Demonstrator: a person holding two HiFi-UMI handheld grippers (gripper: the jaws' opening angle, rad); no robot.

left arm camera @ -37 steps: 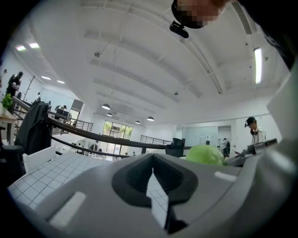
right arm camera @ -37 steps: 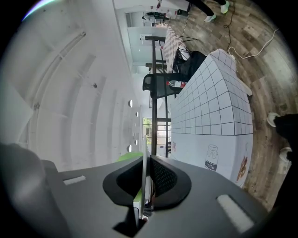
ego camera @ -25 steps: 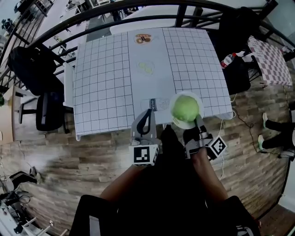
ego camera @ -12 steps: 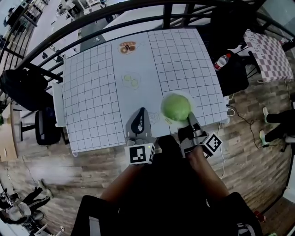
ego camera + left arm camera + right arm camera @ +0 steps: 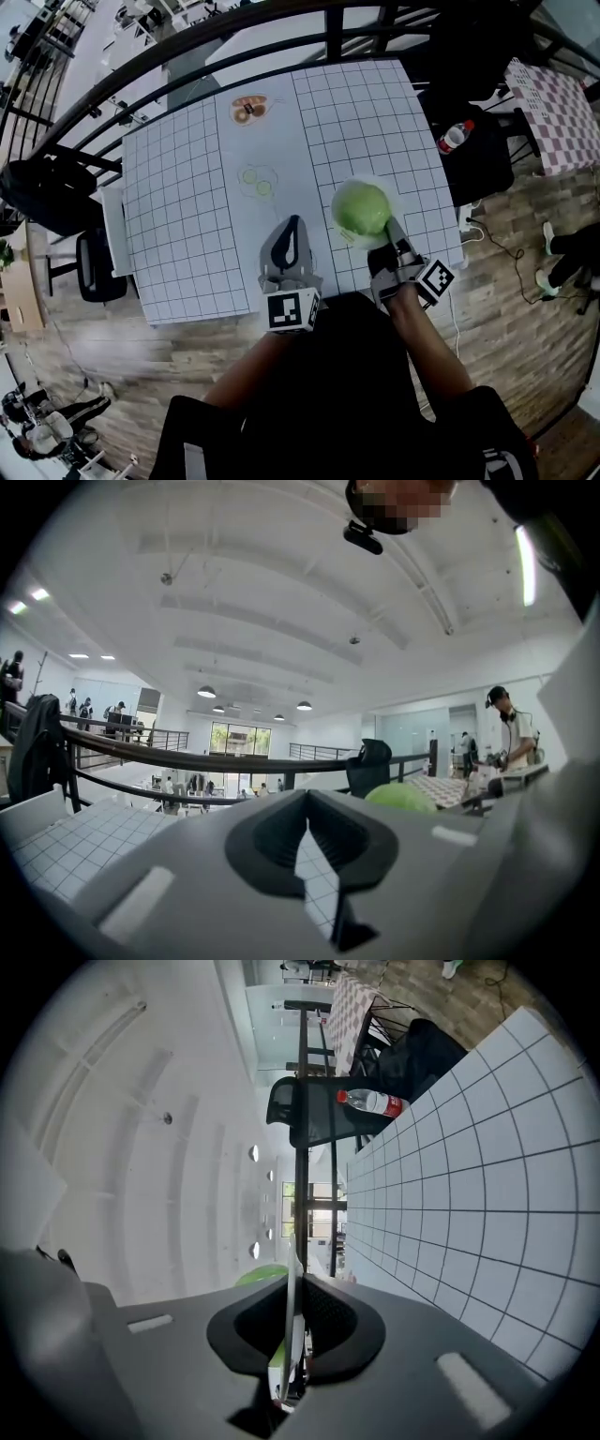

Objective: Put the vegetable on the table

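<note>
A round green cabbage (image 5: pixel 362 208) sits on a white plate (image 5: pixel 345 237) over the near right part of the grid-patterned table (image 5: pixel 178 216). My right gripper (image 5: pixel 387 234) is shut on the plate's near rim. In the right gripper view the thin white plate edge (image 5: pixel 289 1335) runs between the jaws, with the cabbage (image 5: pixel 261 1275) just to its left. I cannot tell whether the plate touches the table. My left gripper (image 5: pixel 292 222) hovers over the table's near middle, shut and holding nothing. Its own view shows the cabbage (image 5: pixel 400 797) to its right.
A dish of sliced cucumber (image 5: pixel 257 180) lies mid-table and a plate of food (image 5: pixel 248 109) lies at the far edge. A water bottle (image 5: pixel 452 136) rests on a dark chair to the right. A black railing (image 5: pixel 281 19) curves behind the table, and another chair (image 5: pixel 56 192) stands at the left.
Both grippers have moved forward from the table's near edge to over its top, and the plate and cabbage went along in the right gripper. Both grippers stayed shut.
</note>
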